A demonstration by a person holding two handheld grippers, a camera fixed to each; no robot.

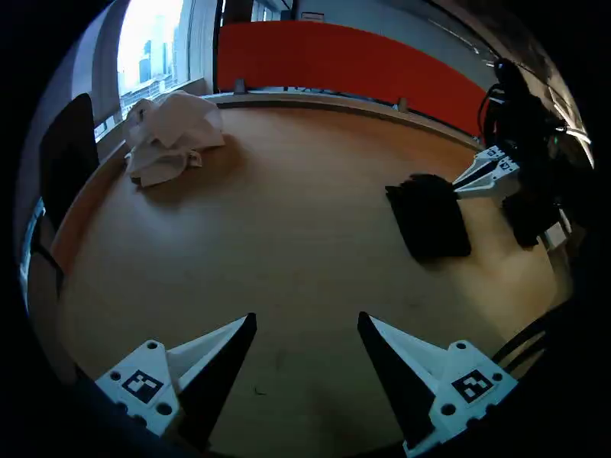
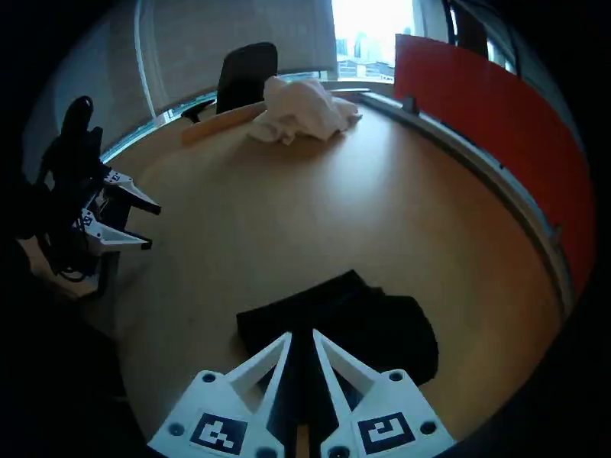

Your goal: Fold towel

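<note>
Right hand-held gripper (image 2: 302, 333) at the black towel (image 2: 382, 328); left well apart.
Right fingers nearly together at the towel's near edge, lower centre (pinching cloth or not, I cannot tell), its long axis lying across them. Left hand-held gripper (image 1: 306, 315), fingers apart, hovers over bare bench (image 1: 290, 221); towel to its upper right.
</note>
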